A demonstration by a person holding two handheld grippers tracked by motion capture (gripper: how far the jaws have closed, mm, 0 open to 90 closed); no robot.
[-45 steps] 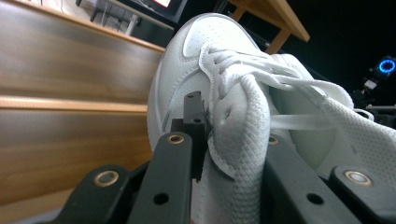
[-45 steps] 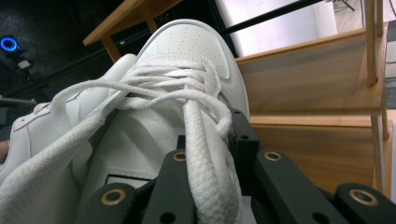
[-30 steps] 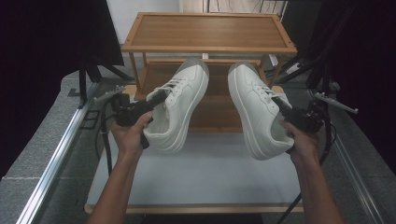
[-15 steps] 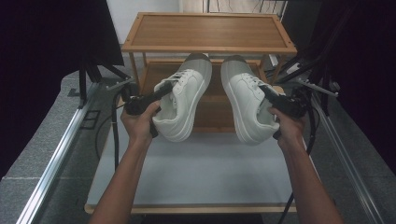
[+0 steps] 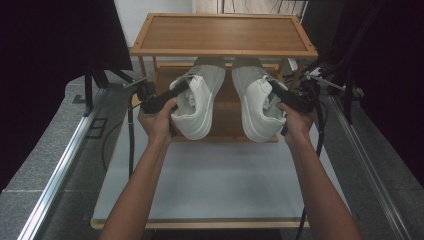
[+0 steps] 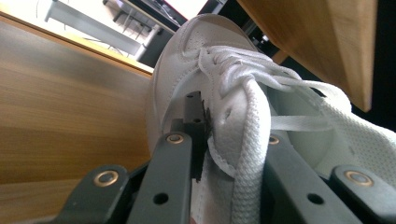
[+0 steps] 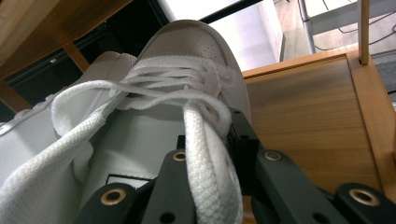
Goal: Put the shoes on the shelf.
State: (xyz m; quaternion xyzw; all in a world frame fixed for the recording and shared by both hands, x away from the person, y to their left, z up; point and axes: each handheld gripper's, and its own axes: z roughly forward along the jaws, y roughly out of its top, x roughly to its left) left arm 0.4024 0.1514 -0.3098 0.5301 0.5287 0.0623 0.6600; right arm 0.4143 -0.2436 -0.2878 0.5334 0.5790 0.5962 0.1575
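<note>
Two white lace-up sneakers are held side by side with their toes under the top board of a wooden rack (image 5: 222, 32), over its lower shelf (image 5: 227, 107). My left gripper (image 5: 172, 95) is shut on the left sneaker (image 5: 197, 102) at its outer side by the laces. In the left gripper view the jaws (image 6: 224, 126) pinch that sneaker (image 6: 201, 42) at its collar edge, a lace lying over them. My right gripper (image 5: 280, 92) is shut on the right sneaker (image 5: 255, 102) the same way. The right gripper view shows its jaws (image 7: 210, 140) clamped on the sneaker (image 7: 187, 42) beside the eyelets.
The rack stands at the far end of a white table top (image 5: 215, 175). Black stands and cables (image 5: 330, 85) crowd both sides of the rack. A metal rail (image 5: 60, 165) runs along the left. The rack's right post (image 7: 364, 28) rises close to the right sneaker.
Both hands have pushed forward. The sneakers moved from in front of the rack to toes under its top board, and drew closer together.
</note>
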